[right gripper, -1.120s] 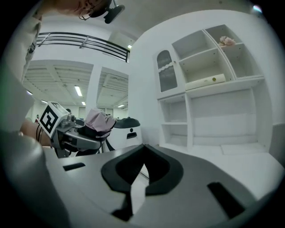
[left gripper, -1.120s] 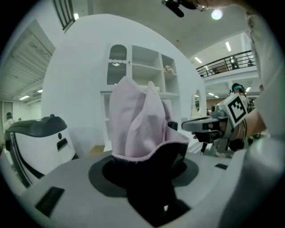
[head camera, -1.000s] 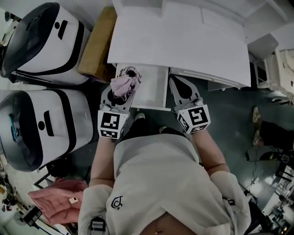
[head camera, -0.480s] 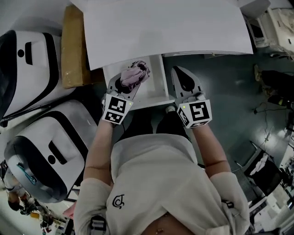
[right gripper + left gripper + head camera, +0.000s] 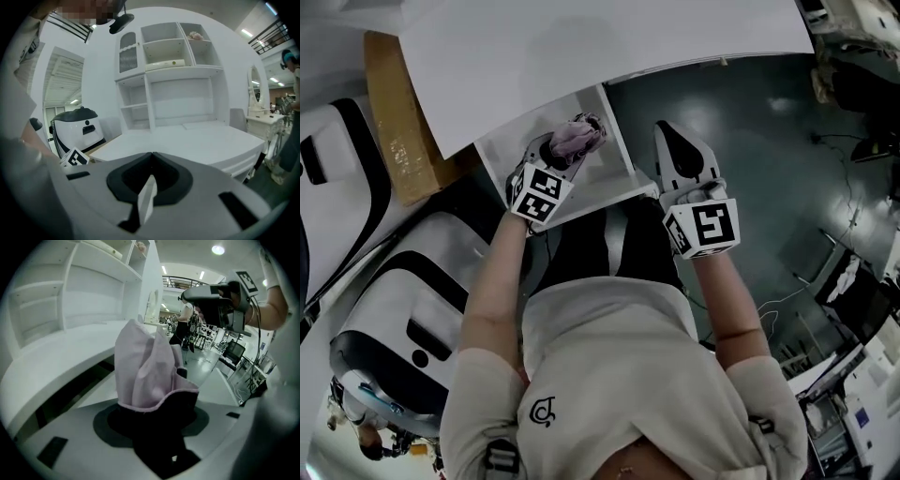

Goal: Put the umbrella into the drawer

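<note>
White desk (image 5: 609,47) up top, drawer (image 5: 609,164) open beneath it. My left gripper (image 5: 553,161) clamps the umbrella (image 5: 578,139); my right gripper (image 5: 680,150) is closed, empty. I fear loose fabric catching the drawer rim.

The right tongs (image 5: 151,153) fill the lower half, their tips pressed together with nothing between them. Past them the white tabletop (image 5: 197,140) spreads from centre toward 4 o'clock, and a shelf unit (image 5: 168,61) stands on it at 12. A black-and-white machine (image 5: 77,125) stands at 9 o'clock. A marker cube (image 5: 75,158) peeks in at 8. A person (image 5: 287,154) stands at 3.
</note>
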Demonstrator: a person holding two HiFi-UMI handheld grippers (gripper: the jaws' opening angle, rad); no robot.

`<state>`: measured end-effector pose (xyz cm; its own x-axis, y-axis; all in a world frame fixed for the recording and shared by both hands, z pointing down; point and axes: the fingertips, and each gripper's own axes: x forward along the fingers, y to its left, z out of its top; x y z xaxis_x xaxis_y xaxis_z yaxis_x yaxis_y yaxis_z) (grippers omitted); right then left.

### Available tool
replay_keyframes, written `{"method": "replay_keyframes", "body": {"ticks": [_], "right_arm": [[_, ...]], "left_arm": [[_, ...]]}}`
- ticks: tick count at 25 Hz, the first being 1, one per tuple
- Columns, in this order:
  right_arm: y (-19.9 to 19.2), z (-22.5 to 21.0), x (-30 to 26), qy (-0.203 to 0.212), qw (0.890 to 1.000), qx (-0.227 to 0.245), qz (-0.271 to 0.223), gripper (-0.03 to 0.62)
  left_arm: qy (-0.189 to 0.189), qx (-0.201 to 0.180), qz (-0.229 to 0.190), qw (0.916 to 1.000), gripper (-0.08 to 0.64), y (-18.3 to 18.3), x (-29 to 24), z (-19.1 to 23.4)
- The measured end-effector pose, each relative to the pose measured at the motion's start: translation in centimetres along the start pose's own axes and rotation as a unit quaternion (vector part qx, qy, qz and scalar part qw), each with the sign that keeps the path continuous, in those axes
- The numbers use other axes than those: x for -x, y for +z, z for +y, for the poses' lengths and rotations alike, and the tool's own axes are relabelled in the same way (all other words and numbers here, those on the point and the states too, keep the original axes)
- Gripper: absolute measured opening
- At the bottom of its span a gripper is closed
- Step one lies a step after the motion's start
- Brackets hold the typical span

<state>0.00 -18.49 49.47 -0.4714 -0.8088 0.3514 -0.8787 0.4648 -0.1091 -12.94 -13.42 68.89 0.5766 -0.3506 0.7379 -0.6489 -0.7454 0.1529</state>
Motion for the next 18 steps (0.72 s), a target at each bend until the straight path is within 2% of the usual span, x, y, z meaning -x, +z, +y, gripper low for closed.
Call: {"method": "replay_keyframes", "body": {"ticks": [7, 18], "right_arm": [[-3.1, -1.7, 1.2, -0.03, 0.999, -0.001, 0.026, 0.006], [-4.9, -2.6, 0.3, -0.035, 0.998, -0.018, 0.04, 0.006]], "left_arm": [[-0.03, 0.009, 0.063, 0.9975, 0.235, -4.7, -5.1, 0.1], [-0.044, 0.009, 0.15, 0.9876, 0.239, -9.7, -9.2, 1.1]]}}
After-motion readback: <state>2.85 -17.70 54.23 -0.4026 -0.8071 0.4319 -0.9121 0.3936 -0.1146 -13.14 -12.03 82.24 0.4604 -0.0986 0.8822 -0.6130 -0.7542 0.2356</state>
